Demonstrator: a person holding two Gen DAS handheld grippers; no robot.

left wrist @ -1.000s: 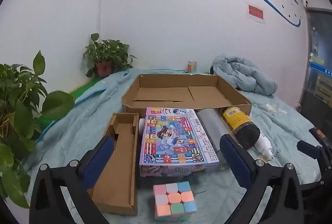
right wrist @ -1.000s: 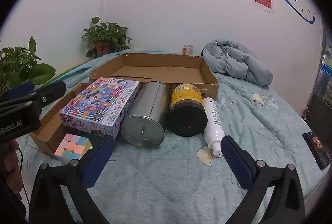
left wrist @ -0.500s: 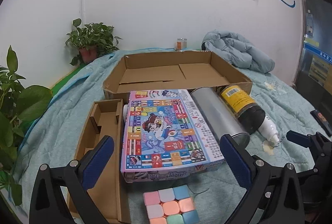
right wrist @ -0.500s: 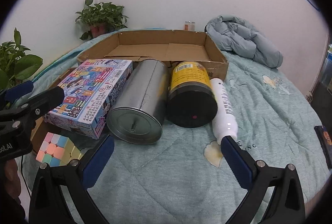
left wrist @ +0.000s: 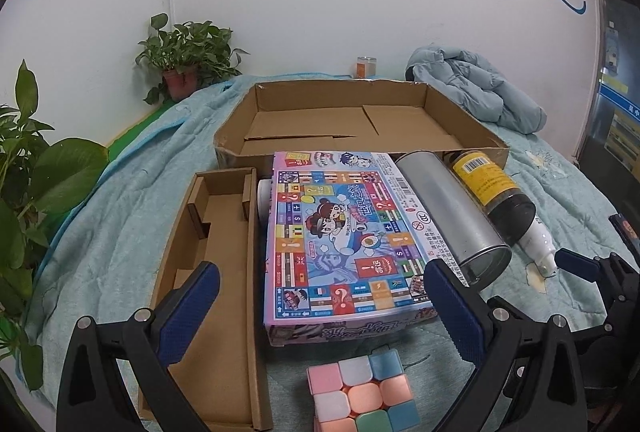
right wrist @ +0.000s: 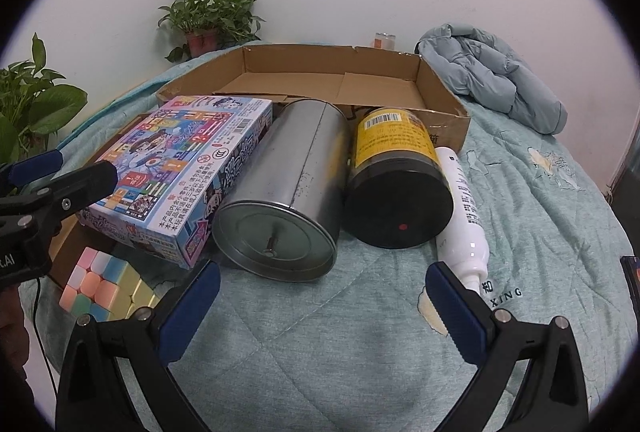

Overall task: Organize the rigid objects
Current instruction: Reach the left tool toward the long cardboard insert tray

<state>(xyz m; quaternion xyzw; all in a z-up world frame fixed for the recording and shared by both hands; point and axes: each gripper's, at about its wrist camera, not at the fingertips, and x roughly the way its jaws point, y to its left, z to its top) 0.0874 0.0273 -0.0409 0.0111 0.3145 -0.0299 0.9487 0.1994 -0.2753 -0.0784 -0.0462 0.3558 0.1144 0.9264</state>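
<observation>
Ahead, metal can [right wrist: 280, 191] beside game box [right wrist: 180, 159], jar [right wrist: 396, 175].

Pastel cube [left wrist: 362, 396] cropped at bottom edge

quilted bed [right wrist: 360, 352], boxes, cans, cube

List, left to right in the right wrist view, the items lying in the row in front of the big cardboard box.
Board game box → silver metal tin → yellow-labelled black jar → white bottle.
</observation>
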